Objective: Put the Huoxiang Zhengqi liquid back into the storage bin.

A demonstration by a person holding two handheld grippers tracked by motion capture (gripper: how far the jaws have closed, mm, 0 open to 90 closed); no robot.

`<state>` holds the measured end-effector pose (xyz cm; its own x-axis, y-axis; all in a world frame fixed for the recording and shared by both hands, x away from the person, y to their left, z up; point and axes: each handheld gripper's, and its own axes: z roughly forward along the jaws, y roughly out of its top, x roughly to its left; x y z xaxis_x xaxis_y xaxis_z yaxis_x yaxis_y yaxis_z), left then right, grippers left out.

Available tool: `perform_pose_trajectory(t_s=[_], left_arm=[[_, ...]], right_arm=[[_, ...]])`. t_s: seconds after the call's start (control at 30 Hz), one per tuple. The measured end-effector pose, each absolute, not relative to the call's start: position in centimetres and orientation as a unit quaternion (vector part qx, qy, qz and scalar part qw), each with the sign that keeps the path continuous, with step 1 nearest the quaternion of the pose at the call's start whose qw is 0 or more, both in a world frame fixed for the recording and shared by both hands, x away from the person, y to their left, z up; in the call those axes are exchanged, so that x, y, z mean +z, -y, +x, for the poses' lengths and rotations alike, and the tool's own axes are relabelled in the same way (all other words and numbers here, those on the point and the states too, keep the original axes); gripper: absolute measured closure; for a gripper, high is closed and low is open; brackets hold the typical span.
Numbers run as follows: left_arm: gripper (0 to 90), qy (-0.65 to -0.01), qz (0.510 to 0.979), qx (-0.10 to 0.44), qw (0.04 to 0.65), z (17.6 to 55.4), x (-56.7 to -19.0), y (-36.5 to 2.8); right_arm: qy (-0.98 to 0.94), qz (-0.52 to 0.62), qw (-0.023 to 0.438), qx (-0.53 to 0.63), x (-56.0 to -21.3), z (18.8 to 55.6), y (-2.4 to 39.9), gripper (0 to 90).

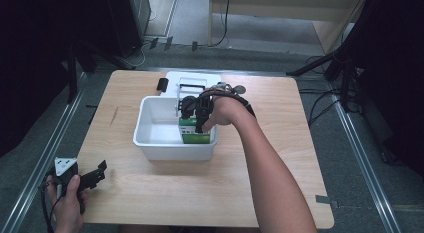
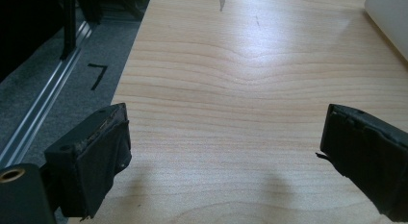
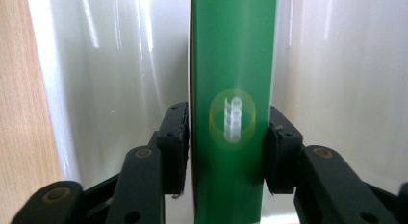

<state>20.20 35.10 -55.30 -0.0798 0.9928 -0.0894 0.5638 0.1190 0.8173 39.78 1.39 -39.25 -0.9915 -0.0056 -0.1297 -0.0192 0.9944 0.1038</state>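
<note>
At about eight o'clock on the wooden table (image 1: 150,183), near its front-left corner, the left gripper (image 1: 95,175) rests in the person's left hand (image 1: 67,205). In the left gripper view its jaws stand wide apart over bare wood with nothing between them, so it offers no support if trouble starts elsewhere. Should it be swung toward the middle carelessly, its open jaws could knock the white tub (image 1: 150,143).

The tub sits near the centre of the table, and the green box (image 1: 196,138) stands inside it at roughly four o'clock, close against the right-hand wall. The right gripper (image 1: 199,124) reaches down into the tub from above, and in the right gripper view its two pads flank the narrow green box (image 3: 233,65), touching it on both sides, so the jaws are grasping the box, though the hold looks light.

The likely failure is a slip: if the pads loosen before the box stands firm on the tub floor, it could tip over. A crooked lift out could also scrape the box along the tub wall and drag the light tub toward three o'clock.
</note>
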Motion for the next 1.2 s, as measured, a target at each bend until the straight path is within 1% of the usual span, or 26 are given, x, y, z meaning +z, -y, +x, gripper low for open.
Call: perform_pose_trajectory(t_s=[0.03, 0.07, 0.1, 0.13, 0.17, 0.2, 0.4, 0.6, 0.83, 0.97, 1.0, 1.2], left_arm=[[4.2, -0.665, 0.585, 0.313, 0.342, 20.2, -55.3, -35.1], [4.2, -0.664, 0.586, 0.313, 0.342, 20.2, -55.3, -35.1], [4.2, -0.664, 0.586, 0.313, 0.342, 20.2, -55.3, -35.1], [4.2, -0.664, 0.586, 0.313, 0.342, 20.2, -55.3, -35.1], [4.2, -0.665, 0.585, 0.313, 0.343, 20.2, -55.3, -35.1], [4.2, -0.665, 0.586, 0.313, 0.342, 20.2, -55.3, -35.1], [4.2, -0.665, 0.586, 0.312, 0.343, 20.2, -55.3, -35.1], [4.2, -0.665, 0.587, 0.311, 0.342, 20.2, -55.3, -35.1], [4.2, -0.665, 0.586, 0.311, 0.342, 20.2, -55.3, -35.1], [4.2, -0.666, 0.585, 0.311, 0.342, 20.2, -55.3, -35.1], [4.2, -0.666, 0.586, 0.31, 0.343, 20.2, -55.3, -35.1], [4.2, -0.665, 0.586, 0.311, 0.343, 20.2, -55.3, -35.2]], right_arm=[[-0.996, 0.004, 0.067, 0.058, -38.9, 39.8, -1.2, 51.9], [-0.996, 0.014, 0.067, 0.059, -38.7, 39.8, -1.0, 49.2], [-0.996, 0.014, 0.067, 0.059, -38.7, 39.8, -1.0, 49.2], [-0.995, 0.021, 0.067, 0.065, -38.3, 39.7, -0.8, 44.9], [-0.995, 0.021, 0.067, 0.065, -38.3, 39.7, -0.8, 44.9], [-0.995, 0.03, 0.067, 0.072, -37.9, 39.7, -0.6, 40.4], [-0.991, 0.053, 0.066, 0.106, -36.3, 39.6, 0.1, 34.1], [-0.987, 0.077, 0.071, 0.118, -35.0, 39.5, 0.9, 33.8], [-0.977, 0.127, 0.09, 0.148, -33.5, 39.7, 2.9, 27.6], [-0.97, 0.155, 0.092, 0.162, -33.0, 39.9, 3.8, 28.3], [-0.965, 0.176, 0.092, 0.171, -32.7, 39.9, 4.5, 27.9], [-0.951, 0.213, 0.093, 0.202, -32.3, 40.1, 6.5, 26.0]])
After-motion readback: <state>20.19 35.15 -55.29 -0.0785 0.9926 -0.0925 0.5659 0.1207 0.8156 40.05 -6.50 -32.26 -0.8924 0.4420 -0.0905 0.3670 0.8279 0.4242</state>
